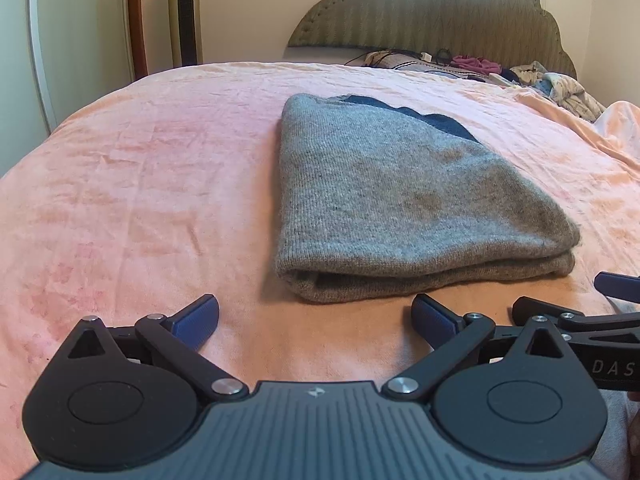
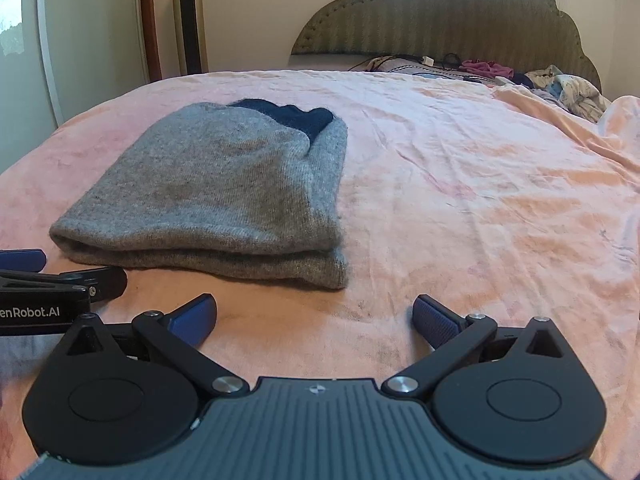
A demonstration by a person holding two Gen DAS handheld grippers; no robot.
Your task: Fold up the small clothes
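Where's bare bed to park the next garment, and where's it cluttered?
Free: pink bedspread left of the folded grey knit garment, out to the bed edge; also the wide stretch to its right. Thin strip between the garment's near fold and both grippers. Crowded: crumpled clothes pile and cables by the headboard.

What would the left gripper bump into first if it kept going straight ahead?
Probably the bare pink blanket, just short of the folded grey sweater. The left gripper is open, tilted down, and lines up with the sweater's left edge.
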